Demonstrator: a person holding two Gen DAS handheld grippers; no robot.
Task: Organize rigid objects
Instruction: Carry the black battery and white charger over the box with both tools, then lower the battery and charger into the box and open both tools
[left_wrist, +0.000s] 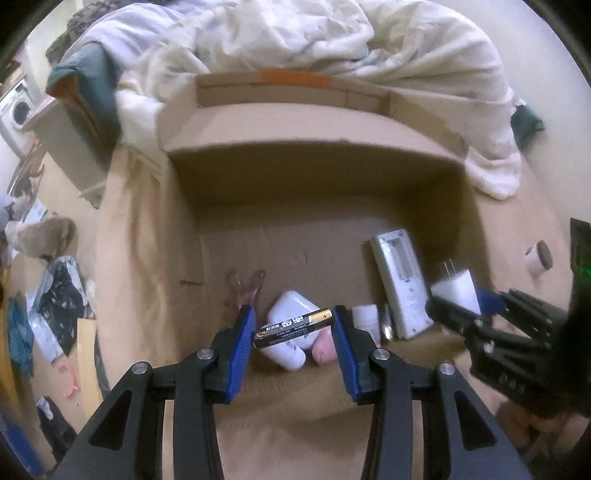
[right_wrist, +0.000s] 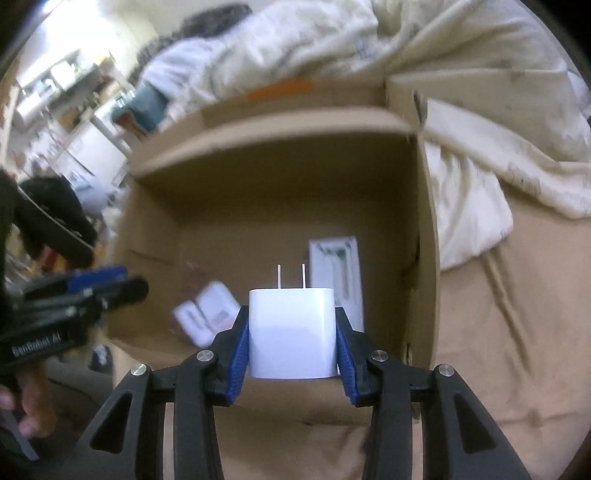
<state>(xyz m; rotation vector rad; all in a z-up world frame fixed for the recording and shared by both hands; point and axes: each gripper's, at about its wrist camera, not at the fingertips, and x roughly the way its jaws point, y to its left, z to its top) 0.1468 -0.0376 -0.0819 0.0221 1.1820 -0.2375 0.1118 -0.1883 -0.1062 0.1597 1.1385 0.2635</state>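
My left gripper (left_wrist: 293, 328) is shut on a black and gold battery (left_wrist: 292, 328), held crosswise between the blue pads above an open cardboard box (left_wrist: 314, 147). My right gripper (right_wrist: 291, 334) is shut on a white plug charger (right_wrist: 292, 332), its two prongs pointing away, over the same box (right_wrist: 280, 125). In the left wrist view the right gripper (left_wrist: 461, 306) comes in from the right with the charger (left_wrist: 456, 291). Inside the box lie a white remote (left_wrist: 400, 280), a white case (left_wrist: 291, 314), a pink item (left_wrist: 323, 350) and a clear clip (left_wrist: 245, 288).
The box sits on a tan sheet (right_wrist: 498, 314) beside a rumpled white duvet (left_wrist: 295, 40). A small jar (left_wrist: 537, 258) lies right of the box. Clothes and bags (left_wrist: 51, 295) clutter the floor at the left. The left gripper (right_wrist: 74, 291) and a hand show at the left edge.
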